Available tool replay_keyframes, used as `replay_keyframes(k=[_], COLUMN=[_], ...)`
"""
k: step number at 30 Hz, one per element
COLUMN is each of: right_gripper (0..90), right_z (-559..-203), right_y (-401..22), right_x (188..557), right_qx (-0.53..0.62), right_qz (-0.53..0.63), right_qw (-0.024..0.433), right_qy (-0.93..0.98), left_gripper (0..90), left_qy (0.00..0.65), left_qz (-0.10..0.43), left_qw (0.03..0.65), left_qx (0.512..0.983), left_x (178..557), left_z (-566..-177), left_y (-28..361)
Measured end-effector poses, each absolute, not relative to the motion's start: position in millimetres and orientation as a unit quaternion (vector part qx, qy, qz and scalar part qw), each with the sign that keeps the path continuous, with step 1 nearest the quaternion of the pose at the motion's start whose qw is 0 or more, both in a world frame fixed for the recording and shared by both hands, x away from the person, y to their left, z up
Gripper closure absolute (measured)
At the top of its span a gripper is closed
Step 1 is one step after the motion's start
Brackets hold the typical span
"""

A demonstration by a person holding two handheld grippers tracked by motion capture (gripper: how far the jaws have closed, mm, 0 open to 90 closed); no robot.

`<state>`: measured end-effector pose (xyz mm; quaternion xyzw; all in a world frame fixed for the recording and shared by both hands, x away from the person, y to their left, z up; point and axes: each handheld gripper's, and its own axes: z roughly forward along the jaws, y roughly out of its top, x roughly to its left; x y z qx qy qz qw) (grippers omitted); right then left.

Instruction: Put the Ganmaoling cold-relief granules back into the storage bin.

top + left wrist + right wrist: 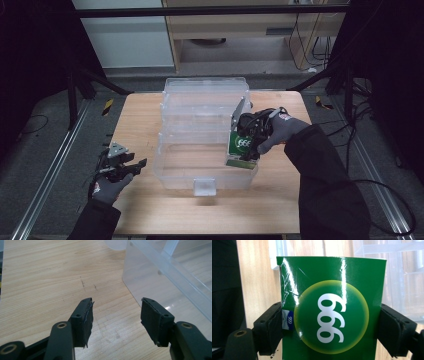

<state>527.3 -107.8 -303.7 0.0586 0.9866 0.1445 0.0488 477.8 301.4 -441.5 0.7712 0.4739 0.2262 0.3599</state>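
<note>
A green box with a yellow-ringed circle and white "999" print [332, 307] sits between the pads of my right gripper [329, 325], which is shut on its two sides. In the high view that box [241, 146] hangs at the right front part of a clear plastic bin [172, 175], with my right gripper [252, 132] gripping it from above. My left gripper [131, 167] rests low over the table left of the bin. Its jaws stand apart in the left gripper view, my left gripper [116, 312] holding nothing, with the bin's wall [150, 275] just to the right.
The wooden table [140, 125] carries the clear bin, whose lid stands open at the back [205, 87]. A small clear latch tab [205, 186] sticks out at the bin's front. Black frame posts and cables flank the table on both sides.
</note>
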Motion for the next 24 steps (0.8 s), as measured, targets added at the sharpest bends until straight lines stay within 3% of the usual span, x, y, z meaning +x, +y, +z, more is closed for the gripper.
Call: replay_keyframes(k=[24], right_gripper=[17.9], right_z=[-329], right_y=[-101], right_x=[530], right_qx=[0.032], right_qz=[0.11], right_qw=[0.04], right_qy=[0.993], left_gripper=[42.7], left_qy=[0.472], left_qz=[0.227], left_qw=[0.363], left_qx=[0.77], left_x=[476], left_z=[-440], left_y=[302])
